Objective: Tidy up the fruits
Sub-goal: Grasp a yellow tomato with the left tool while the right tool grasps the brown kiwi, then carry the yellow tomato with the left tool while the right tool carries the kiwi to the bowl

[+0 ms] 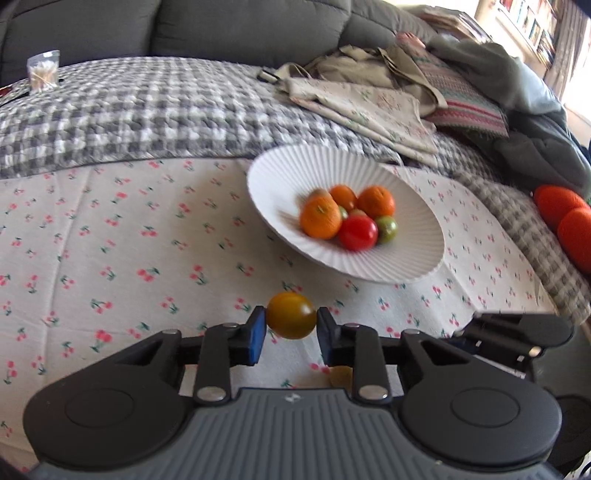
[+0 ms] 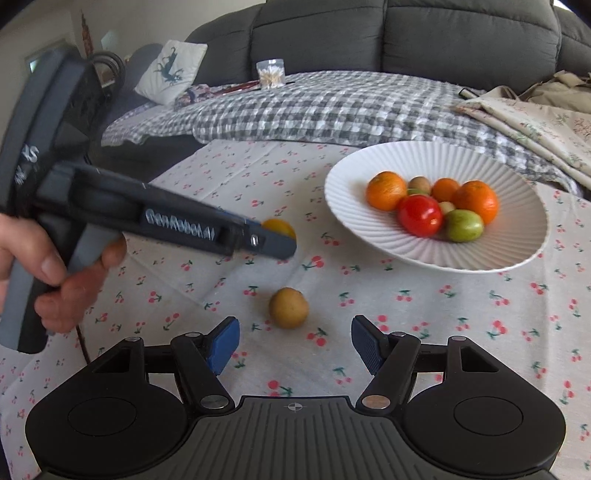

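My left gripper (image 1: 291, 325) is shut on a small yellow-green tomato (image 1: 291, 314), lifted a little above the cherry-print cloth. In the right wrist view that tomato (image 2: 279, 226) peeks out past the left gripper (image 2: 284, 242), which a hand holds at the left. A white ribbed plate (image 1: 406, 266) beyond it holds oranges (image 1: 320, 217), a red tomato (image 1: 357, 232) and green fruit. My right gripper (image 2: 291, 341) stands open just short of a small tan round fruit (image 2: 288, 307) lying on the cloth. The same plate (image 2: 369, 236) sits to the right.
A grey checked blanket (image 1: 147, 110) and a grey sofa (image 2: 406, 33) lie behind. Folded cloths and bags (image 1: 388, 99) pile at the right. A clear cup of cotton swabs (image 1: 43, 70) stands far left. Two orange balls (image 1: 565, 214) sit at the right edge.
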A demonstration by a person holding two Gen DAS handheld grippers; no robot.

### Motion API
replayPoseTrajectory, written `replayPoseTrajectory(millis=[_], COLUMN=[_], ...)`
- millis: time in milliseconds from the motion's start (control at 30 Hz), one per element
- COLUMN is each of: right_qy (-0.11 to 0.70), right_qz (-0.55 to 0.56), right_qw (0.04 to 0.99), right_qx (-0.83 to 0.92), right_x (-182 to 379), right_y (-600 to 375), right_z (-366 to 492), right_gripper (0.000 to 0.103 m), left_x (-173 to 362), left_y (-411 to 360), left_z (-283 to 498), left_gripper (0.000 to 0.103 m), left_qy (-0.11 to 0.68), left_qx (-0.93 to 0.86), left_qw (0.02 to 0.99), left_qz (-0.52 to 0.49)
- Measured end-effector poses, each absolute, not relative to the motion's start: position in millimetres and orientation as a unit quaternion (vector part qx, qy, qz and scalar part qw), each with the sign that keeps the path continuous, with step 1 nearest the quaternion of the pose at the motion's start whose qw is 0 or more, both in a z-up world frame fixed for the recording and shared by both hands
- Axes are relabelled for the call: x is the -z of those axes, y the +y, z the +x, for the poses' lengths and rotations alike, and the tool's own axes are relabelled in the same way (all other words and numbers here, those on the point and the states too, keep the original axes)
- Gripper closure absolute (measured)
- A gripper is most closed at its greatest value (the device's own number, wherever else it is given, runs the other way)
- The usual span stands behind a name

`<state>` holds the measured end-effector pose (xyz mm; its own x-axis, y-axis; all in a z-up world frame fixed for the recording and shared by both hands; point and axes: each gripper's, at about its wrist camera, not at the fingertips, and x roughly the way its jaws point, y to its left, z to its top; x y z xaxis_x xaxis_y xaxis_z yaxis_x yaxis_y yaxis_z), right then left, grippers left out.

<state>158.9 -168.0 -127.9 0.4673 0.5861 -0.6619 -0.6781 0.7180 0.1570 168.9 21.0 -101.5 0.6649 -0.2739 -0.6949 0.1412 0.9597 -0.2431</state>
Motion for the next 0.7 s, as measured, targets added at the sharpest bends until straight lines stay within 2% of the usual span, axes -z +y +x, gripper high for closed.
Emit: replayPoseTrajectory(millis=[167, 233, 267, 333, 367, 700], right_qy=[0.362, 0.363, 0.364, 0.365, 0.363, 0.362], right_qz=[-0.071, -0.063, -0.062, -0.066, -0.074, -0.048], right_qw=[0.856, 0.855, 0.853, 0.851, 0.851, 0.857], right_qx=[-0.362, -0.365, -0.368, -0.371, -0.373, -0.364], right_x=[133, 133, 134, 136, 137, 130], right_y=[-155, -153, -152, -147, -145, -176], right_z=[165, 167, 168, 169, 169, 174], right_gripper=[0.036, 0.041, 0.046, 0.062, 0.078, 0.078], left_x=[101, 103, 103, 103, 103, 102], left_y=[22, 20, 20, 20, 20, 21], left_z=[170, 169, 169, 169, 168, 168], left_gripper=[0.076, 0.076, 0.076, 0.076, 0.076, 0.076], left_qy=[0.393, 0.394, 0.394, 0.394, 0.393, 0.393], left_qx=[0.113, 0.114, 0.114, 0.114, 0.114, 0.111], left_qw=[0.909, 0.909, 0.909, 0.909, 0.909, 0.910], left_qz=[-0.081, -0.077, -0.076, -0.076, -0.075, -0.070])
